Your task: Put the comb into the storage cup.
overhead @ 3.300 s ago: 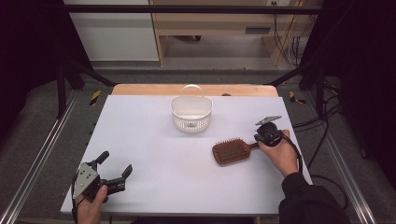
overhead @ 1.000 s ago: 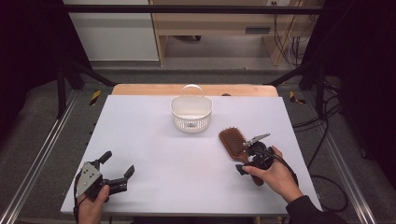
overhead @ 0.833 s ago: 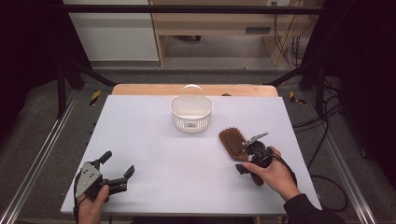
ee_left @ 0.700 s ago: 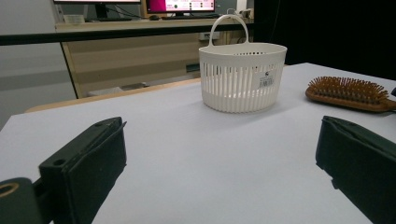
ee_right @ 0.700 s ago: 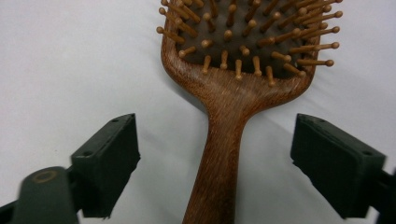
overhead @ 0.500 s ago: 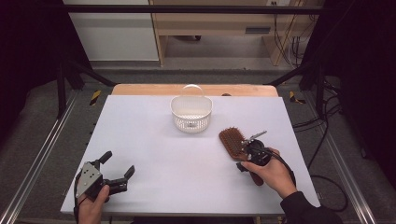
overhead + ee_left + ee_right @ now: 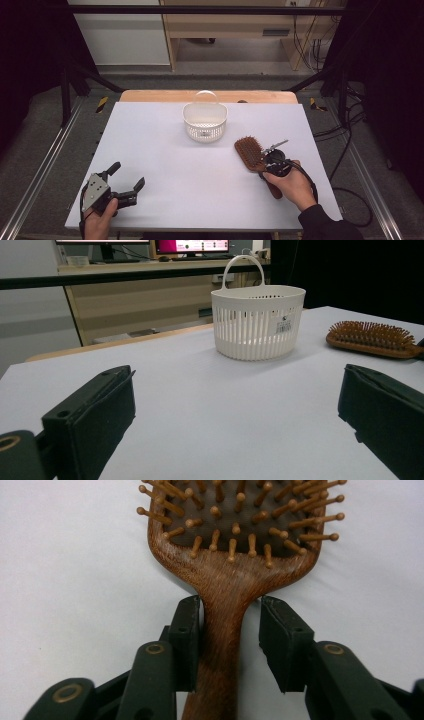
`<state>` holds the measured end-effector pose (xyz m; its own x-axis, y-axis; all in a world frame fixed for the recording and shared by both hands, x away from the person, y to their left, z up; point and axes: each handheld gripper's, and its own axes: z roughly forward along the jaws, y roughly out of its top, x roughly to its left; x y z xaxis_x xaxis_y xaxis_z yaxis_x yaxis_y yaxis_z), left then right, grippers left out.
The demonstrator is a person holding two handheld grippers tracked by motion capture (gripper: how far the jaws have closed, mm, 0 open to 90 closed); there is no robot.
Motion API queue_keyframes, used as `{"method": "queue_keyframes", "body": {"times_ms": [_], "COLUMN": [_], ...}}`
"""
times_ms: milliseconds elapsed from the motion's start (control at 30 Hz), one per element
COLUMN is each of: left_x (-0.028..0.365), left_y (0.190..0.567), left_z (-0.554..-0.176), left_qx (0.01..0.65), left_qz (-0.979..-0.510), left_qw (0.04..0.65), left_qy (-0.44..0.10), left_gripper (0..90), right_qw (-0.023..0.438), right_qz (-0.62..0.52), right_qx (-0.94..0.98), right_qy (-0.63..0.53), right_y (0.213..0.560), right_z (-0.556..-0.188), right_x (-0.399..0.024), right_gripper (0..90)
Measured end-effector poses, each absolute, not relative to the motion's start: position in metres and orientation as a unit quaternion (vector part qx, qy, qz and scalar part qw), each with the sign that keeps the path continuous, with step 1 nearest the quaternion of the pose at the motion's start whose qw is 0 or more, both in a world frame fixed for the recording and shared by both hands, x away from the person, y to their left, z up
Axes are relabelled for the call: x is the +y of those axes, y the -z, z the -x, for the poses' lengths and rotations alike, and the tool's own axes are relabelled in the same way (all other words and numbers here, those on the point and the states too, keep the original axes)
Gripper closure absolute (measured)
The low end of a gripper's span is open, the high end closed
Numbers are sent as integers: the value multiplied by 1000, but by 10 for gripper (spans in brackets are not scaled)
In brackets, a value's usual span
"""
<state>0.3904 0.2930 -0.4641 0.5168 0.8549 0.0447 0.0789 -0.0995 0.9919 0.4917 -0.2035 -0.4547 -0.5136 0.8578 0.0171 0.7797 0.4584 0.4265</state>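
the right tongs (image 7: 264, 163) sit low over the white table (image 7: 170, 150), with the neck of the wooden hairbrush (image 7: 256, 159) between their black jaws. in the right gripper view the right tongs (image 7: 227, 630) have the brush handle (image 7: 220, 655) running straight down between the jaws: the left-hand jaw touches the wood, while a narrow strip of table shows between the handle and the right-hand jaw, so the jaws, which have just been closing, are not yet clenched on it. the hairbrush (image 7: 235, 540) lies flat on the table with its bristles up, its head pointing away from these tongs. beyond the brush head stands the white slotted basket (image 7: 205, 120), upright with its handle raised, near the brush but apart from it. the left tongs (image 7: 126, 180) rest at the near left corner of the table, well apart from the brush, released, with bare table between their jaws; in the left gripper view the basket (image 7: 257, 322) stands ahead of them and the hairbrush (image 7: 372, 339) lies to its right.
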Motion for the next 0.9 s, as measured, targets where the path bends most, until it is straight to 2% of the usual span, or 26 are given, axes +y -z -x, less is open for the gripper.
{"method": "queue_keyframes", "body": {"times_ms": [167, 300, 567, 900], "left_x": [293, 293, 292, 295], "left_y": [464, 464, 464, 464], "left_z": [-391, -390, -390, -390], "left_qx": [355, 354, 354, 359], "left_qz": [-658, -659, -659, -654], "left_qw": [570, 570, 570, 572], "left_qy": [-340, -341, -339, -341], "left_gripper": [17, 17, 17, 18], "right_qw": [106, 108, 107, 127], "right_qz": [-485, -483, -471, -457], "right_qx": [846, 846, 855, 851], "right_qy": [-194, -197, -189, -228], "right_y": [455, 456, 455, 454], "right_z": [-491, -491, -492, -485], "right_x": [-205, -207, -206, -213], "right_gripper": [697, 719, 727, 729]}}
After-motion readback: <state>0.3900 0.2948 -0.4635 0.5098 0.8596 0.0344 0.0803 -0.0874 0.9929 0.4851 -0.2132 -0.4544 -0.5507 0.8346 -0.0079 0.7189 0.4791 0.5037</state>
